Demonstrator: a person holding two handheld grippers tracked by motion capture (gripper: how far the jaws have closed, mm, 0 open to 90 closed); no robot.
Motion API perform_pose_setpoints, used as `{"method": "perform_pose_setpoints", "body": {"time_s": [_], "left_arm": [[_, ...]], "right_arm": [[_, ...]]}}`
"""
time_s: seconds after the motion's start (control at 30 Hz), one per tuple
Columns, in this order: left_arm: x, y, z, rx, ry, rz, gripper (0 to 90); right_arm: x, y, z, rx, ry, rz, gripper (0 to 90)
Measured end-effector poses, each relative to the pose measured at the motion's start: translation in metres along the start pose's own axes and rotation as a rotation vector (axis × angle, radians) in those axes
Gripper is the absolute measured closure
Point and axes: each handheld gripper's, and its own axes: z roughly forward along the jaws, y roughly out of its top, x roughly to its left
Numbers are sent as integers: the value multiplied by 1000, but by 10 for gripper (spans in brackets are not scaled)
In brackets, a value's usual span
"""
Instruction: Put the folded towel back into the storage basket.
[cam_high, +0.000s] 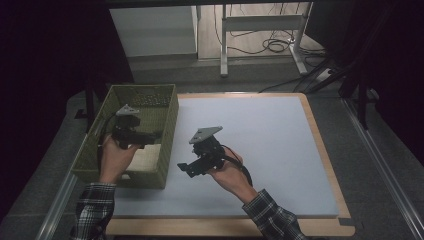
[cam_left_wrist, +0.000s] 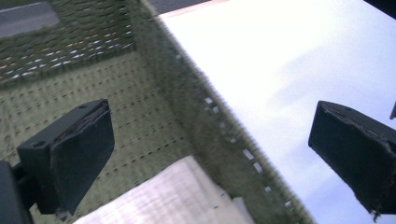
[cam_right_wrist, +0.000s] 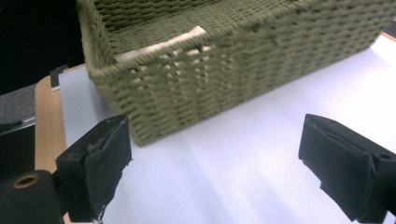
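I count one green woven basket (cam_high: 167, 117) at the mat's (cam_high: 280, 150) left edge, one pale folded cloth (cam_left_wrist: 177, 196) inside it. Two grippers: left gripper (cam_high: 150, 137) over the basket, right gripper (cam_high: 185, 167) just beside it, both released, empty.

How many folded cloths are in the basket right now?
1: a pale folded cloth lies on the floor of the green woven basket, at its near end. Anything beneath it would be hidden.

Dim room, grey floor (cam_high: 390, 150), metal desk frame (cam_high: 260, 22), cables (cam_high: 272, 45)
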Motion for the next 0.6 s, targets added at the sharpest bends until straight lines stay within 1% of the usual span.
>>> {"method": "perform_pose_setpoints", "body": {"time_s": [0.17, 0.23, 0.33, 0.47, 0.5, 0.53, 0.6], "left_arm": [[-17, 6, 6, 11, 2, 42, 1], [-24, 8, 9, 10, -7, 53, 1], [-34, 11, 13, 23, -7, 80, 0], [-48, 13, 19, 26, -19, 100, 0], [-51, 14, 20, 27, -21, 104, 0], [-54, 15, 22, 25, -24, 110, 0], [-62, 16, 25, 29, -29, 119, 0]], "right_arm": [[-8, -10, -13, 6, -21, 6, 94], [-12, -13, -19, 4, -30, 8, 94], [-16, -19, -27, 1, -40, 14, 93], [-22, -29, -36, 11, -55, 22, 93], [-25, -35, -41, 18, -64, 22, 92], [-25, -35, -41, 18, -64, 22, 92], [-28, -40, -45, 20, -72, 28, 91]]}}
